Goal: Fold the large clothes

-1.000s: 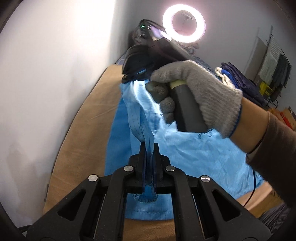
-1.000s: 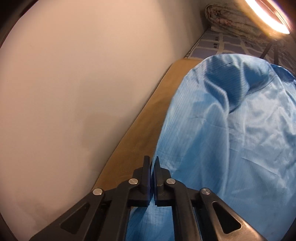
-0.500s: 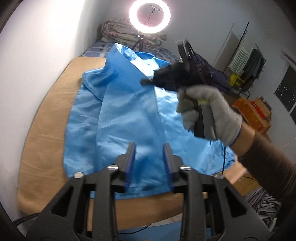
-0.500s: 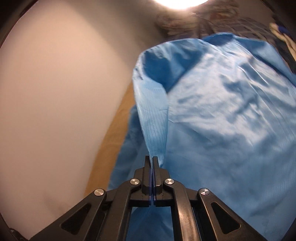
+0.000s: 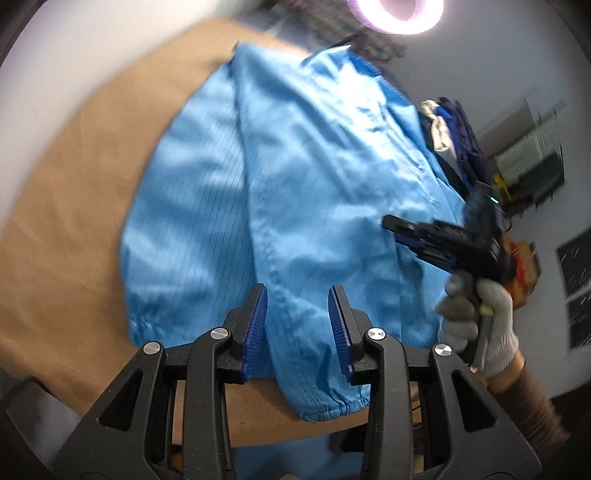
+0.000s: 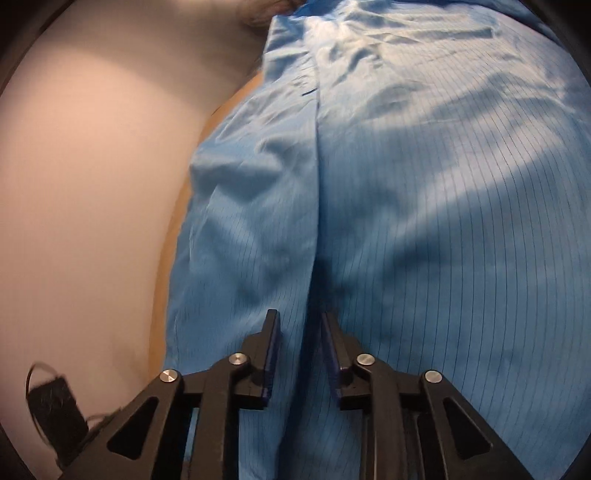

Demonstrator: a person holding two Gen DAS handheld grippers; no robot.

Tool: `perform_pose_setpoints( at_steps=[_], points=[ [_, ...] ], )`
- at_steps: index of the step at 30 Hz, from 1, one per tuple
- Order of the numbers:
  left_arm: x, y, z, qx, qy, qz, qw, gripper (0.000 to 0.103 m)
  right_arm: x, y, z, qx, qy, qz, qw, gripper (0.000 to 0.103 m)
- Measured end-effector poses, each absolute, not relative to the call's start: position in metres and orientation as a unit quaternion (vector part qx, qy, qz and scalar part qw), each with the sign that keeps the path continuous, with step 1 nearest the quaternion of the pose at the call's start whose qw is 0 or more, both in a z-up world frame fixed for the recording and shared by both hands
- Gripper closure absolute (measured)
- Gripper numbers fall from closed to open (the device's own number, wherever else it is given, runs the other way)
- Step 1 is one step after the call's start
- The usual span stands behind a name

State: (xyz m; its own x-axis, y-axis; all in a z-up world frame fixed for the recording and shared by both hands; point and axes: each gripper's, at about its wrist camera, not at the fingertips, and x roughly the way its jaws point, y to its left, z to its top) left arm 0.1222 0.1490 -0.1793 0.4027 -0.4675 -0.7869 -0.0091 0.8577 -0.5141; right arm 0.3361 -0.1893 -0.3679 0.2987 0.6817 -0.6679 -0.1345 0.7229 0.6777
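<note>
The blue garment (image 5: 295, 206) lies flat on the tan tabletop (image 5: 74, 221), its long axis running from the elastic cuffs at lower centre of the left wrist view up to the collar end at upper right. A folded sleeve edge runs along that axis. The left tongs (image 5: 297, 325) stand apart, empty, above the cuff end. The right tongs (image 6: 299, 354) are opening, pads off the cloth below them; a gloved hand (image 5: 480, 325) holds them at right.

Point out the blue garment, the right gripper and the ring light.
blue garment (image 5: 317, 206): left wrist view, on the folded-over top layer.
right gripper (image 5: 397, 226): left wrist view, at its fingertips over the cloth; jaws opening, nothing between them.
ring light (image 5: 395, 16): left wrist view, on its glowing rim.
</note>
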Motion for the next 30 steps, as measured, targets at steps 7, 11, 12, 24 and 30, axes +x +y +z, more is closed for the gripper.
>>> perform_pose_setpoints(
  at_steps=[7, 11, 12, 24, 30],
  points=[
    [0.131, 0.13, -0.206, -0.208, 0.541, -0.132, 0.804, 0.102, 0.316, -0.167, -0.363, 0.18, 0.538, 0.288, 0.772, 0.087],
    [0.13, 0.133, -0.204, -0.18, 0.534, -0.117, 0.818, 0.102, 0.315, -0.152, -0.369, 0.169, 0.542, 0.295, 0.769, 0.103],
    [0.128, 0.137, -0.201, -0.178, 0.53, -0.111, 0.822, 0.103, 0.313, -0.147, -0.368, 0.167, 0.541, 0.3, 0.768, 0.103],
    [0.123, 0.195, -0.19, -0.153, 0.516, -0.023, 0.842, 0.103, 0.3, -0.083, -0.353, 0.136, 0.541, 0.356, 0.75, 0.103],
    [0.125, 0.187, -0.207, -0.118, 0.531, -0.004, 0.839, 0.103, 0.3, -0.08, -0.361, 0.131, 0.547, 0.349, 0.75, 0.103]
  ],
)
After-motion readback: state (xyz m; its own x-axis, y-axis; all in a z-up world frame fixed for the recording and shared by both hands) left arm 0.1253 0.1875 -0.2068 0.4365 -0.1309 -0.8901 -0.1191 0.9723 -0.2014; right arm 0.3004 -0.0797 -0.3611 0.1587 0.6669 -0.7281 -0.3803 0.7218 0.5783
